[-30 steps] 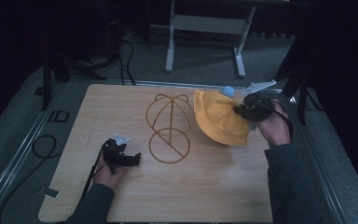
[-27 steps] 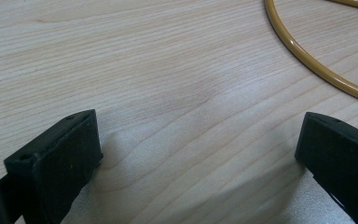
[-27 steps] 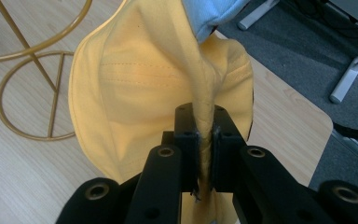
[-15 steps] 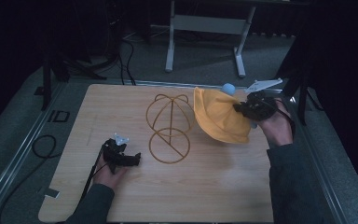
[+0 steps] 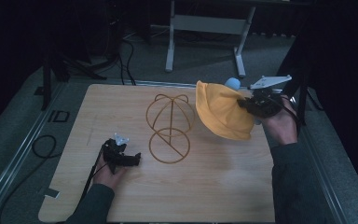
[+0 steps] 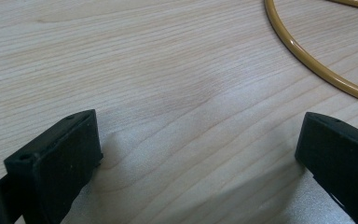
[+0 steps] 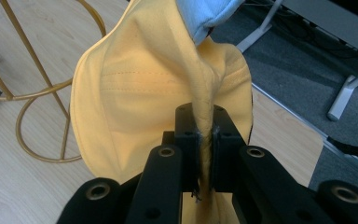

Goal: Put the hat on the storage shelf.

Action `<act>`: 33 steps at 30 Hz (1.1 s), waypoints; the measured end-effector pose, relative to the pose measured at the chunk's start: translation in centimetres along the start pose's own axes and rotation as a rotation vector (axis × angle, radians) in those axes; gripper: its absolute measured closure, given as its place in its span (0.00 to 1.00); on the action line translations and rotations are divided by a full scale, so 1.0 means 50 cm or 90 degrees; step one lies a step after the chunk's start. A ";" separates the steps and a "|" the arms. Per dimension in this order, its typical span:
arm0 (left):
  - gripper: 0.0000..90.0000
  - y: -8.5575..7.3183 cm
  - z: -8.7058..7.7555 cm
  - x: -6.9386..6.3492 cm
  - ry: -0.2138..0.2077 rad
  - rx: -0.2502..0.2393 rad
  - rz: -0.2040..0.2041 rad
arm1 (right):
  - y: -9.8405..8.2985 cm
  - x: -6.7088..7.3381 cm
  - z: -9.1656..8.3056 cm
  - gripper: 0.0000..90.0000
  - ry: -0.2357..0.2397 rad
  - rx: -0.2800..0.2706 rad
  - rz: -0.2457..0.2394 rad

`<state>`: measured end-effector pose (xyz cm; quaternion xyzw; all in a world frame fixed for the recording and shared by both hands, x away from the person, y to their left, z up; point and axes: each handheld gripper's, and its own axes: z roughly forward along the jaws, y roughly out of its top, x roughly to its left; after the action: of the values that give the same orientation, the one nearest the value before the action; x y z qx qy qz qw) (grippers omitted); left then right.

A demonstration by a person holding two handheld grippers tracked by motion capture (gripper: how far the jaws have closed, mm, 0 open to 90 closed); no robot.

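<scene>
You are partway through carrying a yellow hat toward the gold wire hat stand at the centre of the wooden counter. Your right gripper, at the right of the high view, has its jaws clamped on a bunched fold of the hat's fabric, seen pinched between the pads in the right gripper view. The hat hangs lifted above the counter, just right of the stand, with a pale blue part showing at its top edge. Your left gripper rests low on the counter at the lower left, jaws wide apart with nothing between them, near the stand's base ring. The next move likely calls for raising the hat over the stand's domed top and lowering it on. No containers are in view.
</scene>
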<state>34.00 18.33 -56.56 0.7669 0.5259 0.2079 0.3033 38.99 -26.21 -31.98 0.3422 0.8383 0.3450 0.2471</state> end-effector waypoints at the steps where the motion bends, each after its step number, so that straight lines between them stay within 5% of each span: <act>1: 0.00 0.000 0.000 0.000 0.000 0.000 0.000 | 0.001 0.000 -0.002 0.94 0.001 -0.002 -0.001; 33: 0.00 0.000 0.000 0.000 0.000 -0.001 -0.001 | 0.034 0.021 -0.035 0.94 0.050 -0.051 -0.008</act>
<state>34.00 18.32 -56.57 0.7663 0.5264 0.2083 0.3039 37.87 -25.23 -29.79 0.3126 0.8352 0.3900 0.2296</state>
